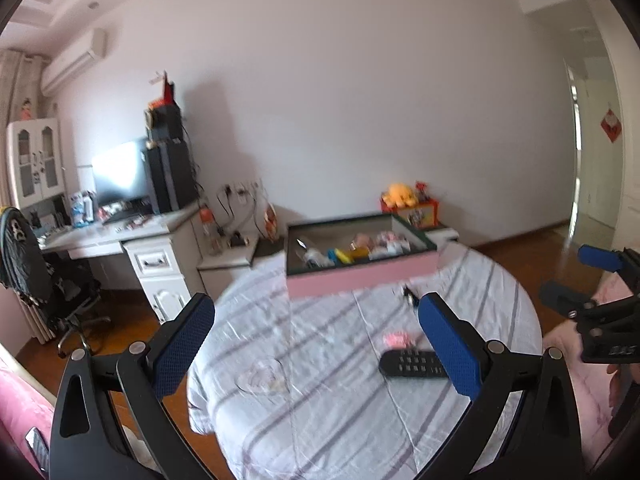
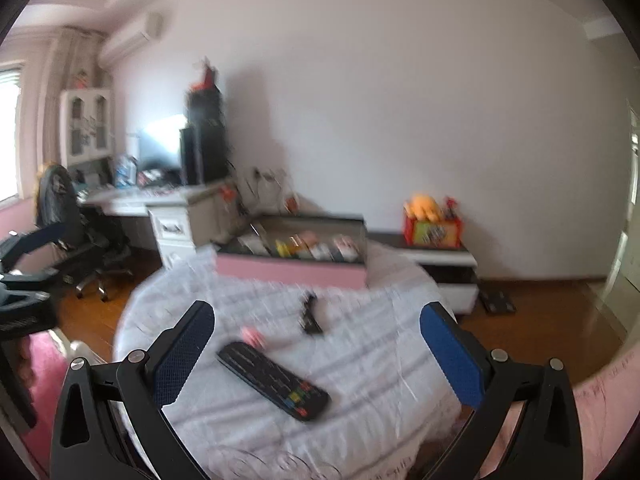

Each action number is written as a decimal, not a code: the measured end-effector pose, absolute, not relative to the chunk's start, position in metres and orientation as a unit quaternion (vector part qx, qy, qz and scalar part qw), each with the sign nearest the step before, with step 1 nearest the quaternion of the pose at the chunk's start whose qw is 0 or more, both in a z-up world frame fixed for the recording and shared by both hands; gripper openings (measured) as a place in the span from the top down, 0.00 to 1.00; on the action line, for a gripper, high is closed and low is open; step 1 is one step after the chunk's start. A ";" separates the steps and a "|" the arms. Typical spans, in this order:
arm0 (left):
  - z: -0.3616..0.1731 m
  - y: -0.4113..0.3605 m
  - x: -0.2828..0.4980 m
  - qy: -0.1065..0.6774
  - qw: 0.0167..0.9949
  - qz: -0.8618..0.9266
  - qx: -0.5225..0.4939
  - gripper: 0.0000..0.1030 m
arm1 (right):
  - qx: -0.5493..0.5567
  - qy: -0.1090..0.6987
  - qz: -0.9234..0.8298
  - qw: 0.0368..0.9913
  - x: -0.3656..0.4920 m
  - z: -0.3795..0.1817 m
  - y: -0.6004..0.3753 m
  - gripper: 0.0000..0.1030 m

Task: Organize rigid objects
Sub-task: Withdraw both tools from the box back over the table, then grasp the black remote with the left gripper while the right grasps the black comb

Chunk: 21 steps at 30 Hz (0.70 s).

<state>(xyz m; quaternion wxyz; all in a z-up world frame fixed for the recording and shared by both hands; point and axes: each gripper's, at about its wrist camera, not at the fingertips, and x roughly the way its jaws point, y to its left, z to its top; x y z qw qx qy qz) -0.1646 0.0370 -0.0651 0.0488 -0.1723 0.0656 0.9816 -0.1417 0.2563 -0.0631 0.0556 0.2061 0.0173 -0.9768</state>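
Striped table, remote between spread jaws

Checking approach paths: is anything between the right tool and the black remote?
Nothing visible. The right tool hangs open above the table, and the remote lies flat below it; the small pink item sits beyond the remote.

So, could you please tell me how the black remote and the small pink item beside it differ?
The remote is black, long and flat with rows of buttons; the pink item is much smaller, stubby and too blurred to identify. The remote lies nearer the open right gripper; the pink item lies nearer the pink box. Both rest loose on the striped cloth.
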 end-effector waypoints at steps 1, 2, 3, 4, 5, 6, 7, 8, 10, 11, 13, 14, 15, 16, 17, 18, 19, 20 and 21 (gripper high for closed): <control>-0.070 0.039 -0.168 0.067 0.053 0.980 -0.181 0.00 | 0.219 0.018 -0.975 0.044 -0.146 -0.072 0.259 0.00; -0.075 0.042 -0.172 0.067 0.056 0.978 -0.191 0.00 | 0.233 0.020 -0.972 0.035 -0.151 -0.082 0.263 0.00; -0.083 0.046 -0.176 0.066 0.061 0.975 -0.203 0.00 | 0.248 0.021 -0.968 0.023 -0.157 -0.093 0.267 0.00; -0.089 0.049 -0.179 0.065 0.067 0.973 -0.211 0.00 | 0.264 0.023 -0.964 0.008 -0.162 -0.106 0.271 0.00; -0.094 0.052 -0.181 0.063 0.074 0.971 -0.218 0.00 | 0.275 0.026 -0.961 -0.005 -0.167 -0.116 0.275 0.00; -0.099 0.056 -0.184 0.062 0.081 0.968 -0.227 0.00 | 0.286 0.029 -0.958 -0.018 -0.172 -0.126 0.278 0.00; -0.107 0.060 -0.187 0.062 0.088 0.965 -0.239 0.00 | 0.299 0.031 -0.953 -0.028 -0.178 -0.137 0.283 0.00; -0.111 0.064 -0.190 0.064 0.091 0.963 -0.246 0.00 | 0.308 0.032 -0.950 -0.033 -0.182 -0.145 0.287 0.00; -0.122 0.073 -0.194 0.073 0.097 0.958 -0.259 0.00 | 0.326 0.039 -0.944 -0.046 -0.192 -0.161 0.293 0.00; -0.125 0.076 -0.197 0.076 0.098 0.956 -0.264 0.00 | 0.332 0.042 -0.941 -0.048 -0.195 -0.166 0.294 0.00; -0.133 0.081 -0.203 0.080 0.102 0.952 -0.277 0.00 | 0.345 0.056 -0.935 -0.055 -0.203 -0.179 0.293 0.00; -0.135 0.082 -0.205 0.081 0.103 0.951 -0.281 0.00 | 0.350 0.062 -0.933 -0.057 -0.205 -0.183 0.292 0.00; -0.139 0.083 -0.207 0.082 0.103 0.949 -0.286 0.00 | 0.354 0.068 -0.931 -0.055 -0.207 -0.187 0.289 0.00; -0.143 0.084 -0.209 0.083 0.103 0.948 -0.291 0.00 | 0.355 0.068 -0.931 -0.053 -0.208 -0.190 0.287 0.00; -0.145 0.083 -0.211 0.084 0.102 0.946 -0.295 0.00 | 0.352 0.067 -0.932 -0.052 -0.208 -0.190 0.285 0.00; -0.148 0.082 -0.214 0.083 0.100 0.945 -0.299 0.00 | 0.349 0.066 -0.934 -0.047 -0.208 -0.188 0.282 0.00; -0.151 0.082 -0.217 0.082 0.099 0.944 -0.304 0.00 | 0.350 0.070 -0.934 -0.038 -0.210 -0.188 0.275 0.00; -0.153 0.080 -0.219 0.080 0.099 0.943 -0.308 0.00 | 0.350 0.074 -0.933 -0.034 -0.209 -0.186 0.270 0.00; -0.156 0.078 -0.222 0.077 0.096 0.941 -0.314 0.00 | 0.350 0.080 -0.933 -0.024 -0.211 -0.186 0.263 0.00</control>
